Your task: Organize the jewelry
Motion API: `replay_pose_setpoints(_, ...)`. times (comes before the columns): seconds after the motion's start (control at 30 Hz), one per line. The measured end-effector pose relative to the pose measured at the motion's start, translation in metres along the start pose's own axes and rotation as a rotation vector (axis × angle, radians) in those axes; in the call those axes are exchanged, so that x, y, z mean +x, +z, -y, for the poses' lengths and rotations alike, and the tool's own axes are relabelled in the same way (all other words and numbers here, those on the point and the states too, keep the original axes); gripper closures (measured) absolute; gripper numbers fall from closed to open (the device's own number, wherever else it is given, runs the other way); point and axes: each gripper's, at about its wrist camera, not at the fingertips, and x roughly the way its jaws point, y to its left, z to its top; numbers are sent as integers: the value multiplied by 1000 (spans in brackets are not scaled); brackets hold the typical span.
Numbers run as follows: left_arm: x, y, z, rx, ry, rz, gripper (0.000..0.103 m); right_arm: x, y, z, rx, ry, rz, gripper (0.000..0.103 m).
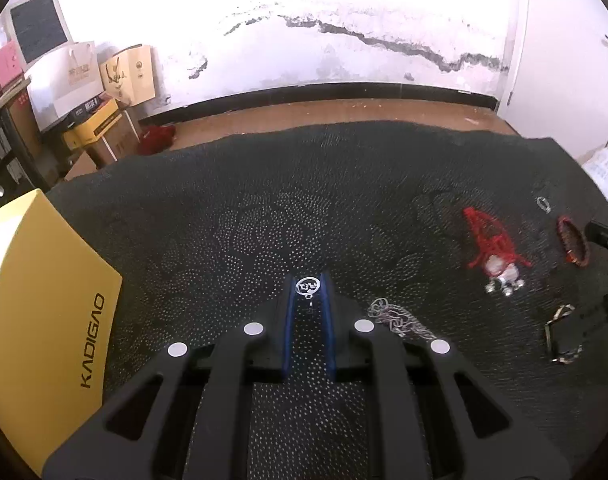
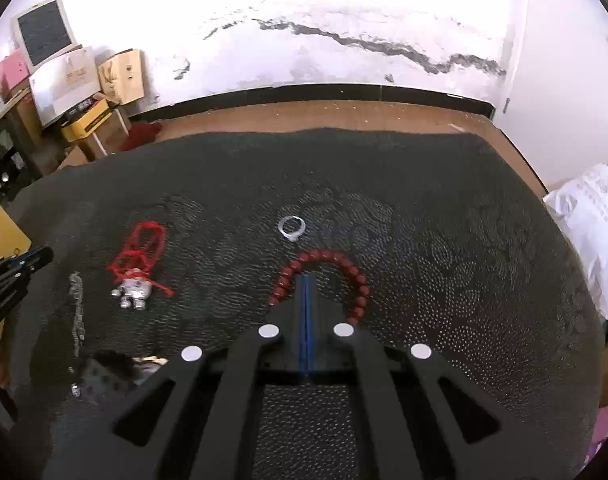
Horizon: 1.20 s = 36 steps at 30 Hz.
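Observation:
My left gripper (image 1: 308,285) has its jaws around a small silver round pendant (image 1: 307,286), pinched between the blue pads; its chain (image 1: 400,320) trails to the right on the black cloth (image 1: 264,220). My right gripper (image 2: 307,280) is shut and empty, its tip inside the arc of a dark red bead bracelet (image 2: 324,264). A silver ring (image 2: 291,227) lies just beyond. A red cord with a silver figure charm (image 2: 138,276) lies to the left, also in the left wrist view (image 1: 494,252). The bracelet (image 1: 572,242) and ring (image 1: 544,203) show there too.
A yellow KADIGAO box (image 1: 44,320) sits at the left on the cloth. A black strap with metal clasps (image 1: 564,332) lies at the right. A white bag (image 2: 596,216) is at the table's right edge. Boxes stand by the far wall (image 1: 84,92).

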Motion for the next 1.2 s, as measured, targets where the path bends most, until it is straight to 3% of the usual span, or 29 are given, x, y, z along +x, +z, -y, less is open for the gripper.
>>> replay_pose_setpoints(0.1,-8,0,-2,-12,-2,10,91,-5,-1,2,17,10,7,103)
replay_pose_setpoints(0.27,-11,-1,-1,-3,-5,10,91,6,-10,9,33,-51,-7,102)
replay_pose_setpoints(0.33,-9,-1,-2,0,0,8,91,16,-13,15,56,-91,-52,93)
replay_pose_setpoints(0.37,-6,-2,-2,3,1,5,91,20,-16,19,67,-96,-55,62)
replay_pose_setpoints(0.4,-2,-3,-3,6,4,0,91,22,-19,21,71,-107,-44,25)
replay_pose_setpoints(0.43,0,-4,-4,4,6,-6,91,23,-20,23,71,-121,-33,19)
replay_pose_setpoints(0.77,19,-9,-4,6,9,-47,91,34,-18,26,41,-111,-57,20)
replay_pose_setpoints(0.8,20,-10,-3,5,9,-50,91,33,-18,25,33,-102,-59,25)
replay_pose_setpoints(0.87,21,-10,-2,6,10,-51,91,30,-16,22,17,-87,-59,47)
replay_pose_setpoints(0.9,22,-10,-2,6,12,-52,91,30,-14,17,15,-68,-63,67)
replay_pose_setpoints(0.93,22,-9,-2,5,11,-53,91,29,-14,15,8,-61,-68,72)
replay_pose_setpoints(1.0,22,-9,-2,4,11,-53,91,28,-14,10,4,-46,-67,95)
replay_pose_setpoints(1.2,20,-9,0,0,10,-54,91,22,-17,17,50,-40,-58,95)
